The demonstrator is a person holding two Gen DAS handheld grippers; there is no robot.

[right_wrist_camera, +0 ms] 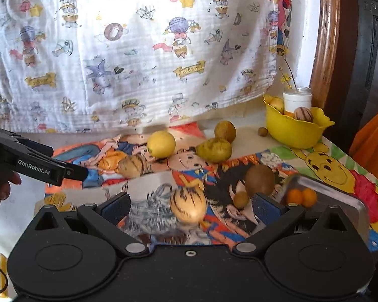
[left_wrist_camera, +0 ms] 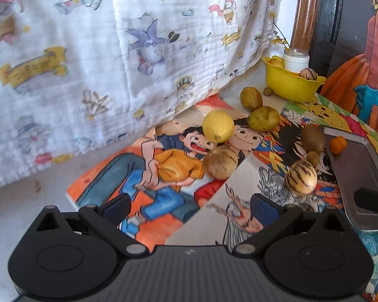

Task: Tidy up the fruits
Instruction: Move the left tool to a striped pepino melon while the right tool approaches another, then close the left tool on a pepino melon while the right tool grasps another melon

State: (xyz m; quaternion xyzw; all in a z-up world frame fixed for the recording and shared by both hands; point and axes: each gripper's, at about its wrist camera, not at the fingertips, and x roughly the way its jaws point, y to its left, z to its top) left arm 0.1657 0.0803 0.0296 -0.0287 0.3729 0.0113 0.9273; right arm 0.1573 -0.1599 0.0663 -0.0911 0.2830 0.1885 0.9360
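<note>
Both my grippers hover empty, left gripper (left_wrist_camera: 189, 209) and right gripper (right_wrist_camera: 190, 207) fingers spread wide. Striped melon (right_wrist_camera: 188, 208) lies on the desk (right_wrist_camera: 242, 130) between my right fingers, untouched. Two small oranges (right_wrist_camera: 301, 197) sit in metal tray (right_wrist_camera: 340, 196); yellow bowl (right_wrist_camera: 296, 129) at back holds fruit.

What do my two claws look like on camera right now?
Both claws are matte black, with rounded pivot housings and blue pads on the fingers. The left claw, seen side-on from the right wrist camera, carries white "GenRobot.AI" lettering. The right claw has a ribbed body and a thin black cable nearby.
</note>
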